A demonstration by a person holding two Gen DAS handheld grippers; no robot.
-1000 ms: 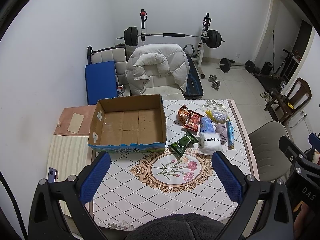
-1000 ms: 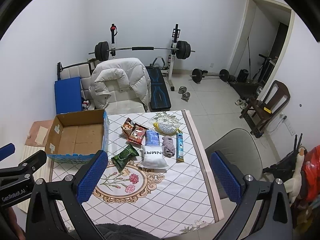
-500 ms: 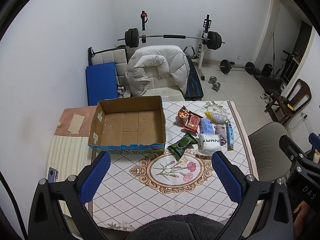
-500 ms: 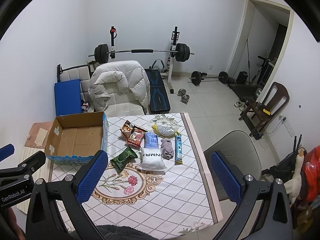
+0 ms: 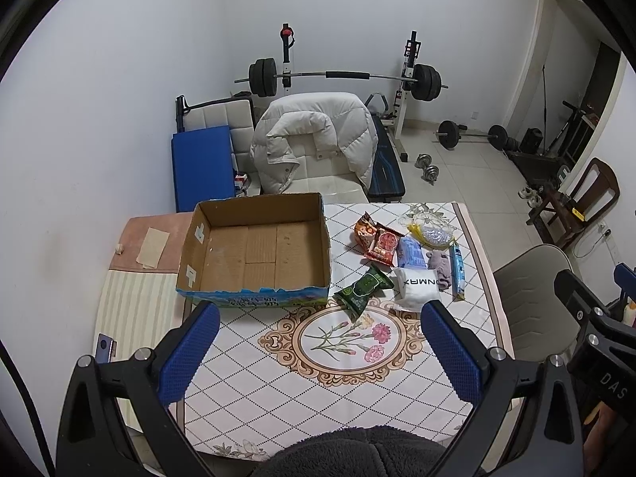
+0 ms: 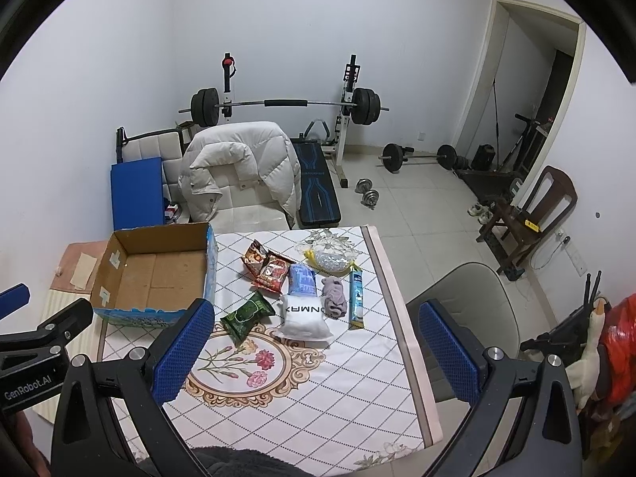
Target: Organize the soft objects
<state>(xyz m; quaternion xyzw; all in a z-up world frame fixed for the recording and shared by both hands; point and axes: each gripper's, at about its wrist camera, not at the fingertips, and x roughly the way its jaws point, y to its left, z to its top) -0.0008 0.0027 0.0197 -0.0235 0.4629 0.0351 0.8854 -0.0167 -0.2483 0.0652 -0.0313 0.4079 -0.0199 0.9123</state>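
An open, empty cardboard box (image 5: 258, 254) (image 6: 155, 274) sits on the table's left side. To its right lie soft packets: a red snack bag (image 5: 377, 238) (image 6: 268, 268), a green packet (image 5: 363, 286) (image 6: 246, 314), a white pouch (image 5: 415, 290) (image 6: 304, 316), a blue pack (image 5: 411, 252) (image 6: 302, 280), a grey cloth (image 5: 441, 264) (image 6: 334, 298), a blue tube (image 5: 457, 268) (image 6: 356, 298) and a clear bag (image 5: 433, 232) (image 6: 330, 258). My left gripper (image 5: 320, 346) and right gripper (image 6: 314, 346) are both open and empty, high above the table's near side.
The patterned tablecloth (image 5: 338, 357) covers the table. A chair with a white jacket (image 5: 314, 139) stands behind it and a grey chair (image 6: 465, 310) at the right. A barbell rack (image 6: 284, 103), weights and a wooden chair (image 6: 532, 214) fill the room behind.
Both views have pulled slightly up and back, so the table and its objects sit a little lower in frame. Nothing on the table has moved.
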